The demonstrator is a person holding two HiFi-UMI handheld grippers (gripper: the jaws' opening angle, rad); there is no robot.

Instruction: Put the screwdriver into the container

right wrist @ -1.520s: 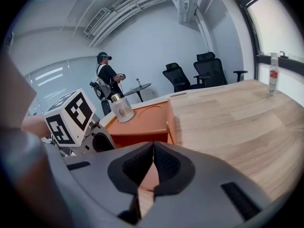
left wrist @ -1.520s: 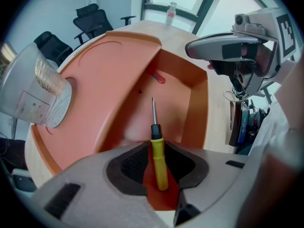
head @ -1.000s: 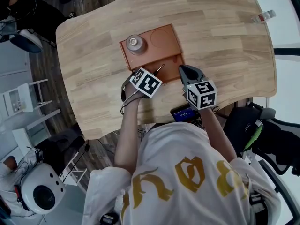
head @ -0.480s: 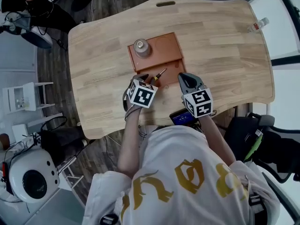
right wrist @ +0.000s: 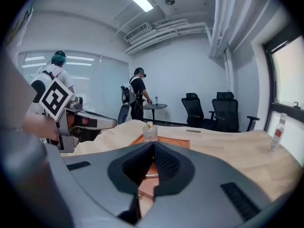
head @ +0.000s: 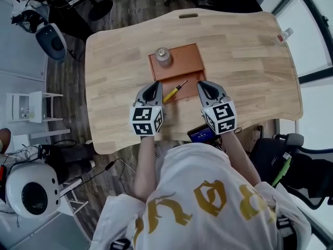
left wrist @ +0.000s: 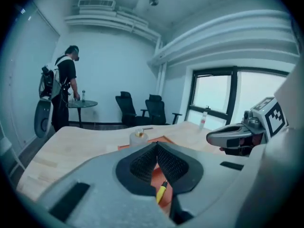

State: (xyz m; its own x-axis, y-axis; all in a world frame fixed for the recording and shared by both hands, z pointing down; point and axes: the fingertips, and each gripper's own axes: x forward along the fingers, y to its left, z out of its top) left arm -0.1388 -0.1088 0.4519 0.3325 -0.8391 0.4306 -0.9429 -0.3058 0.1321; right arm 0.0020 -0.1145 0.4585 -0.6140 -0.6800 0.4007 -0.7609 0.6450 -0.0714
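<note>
Reading left gripper (head: 152, 89) jaws as just closed: pads together, nothing between them. Right gripper (head: 203, 86) jaws are closed too, and empty. I have both mid-frame over the counter's (head: 250, 77) near edge. Screwdriver (head: 174, 91) lies aslant between the two, yellow handle toward lower left, tip at the near rim of the orange container (head: 184, 61). Small bottle (head: 163, 56) stands in the container's upper left corner. Another bottle (head: 285, 34) stands at the counter's upper right.
</note>
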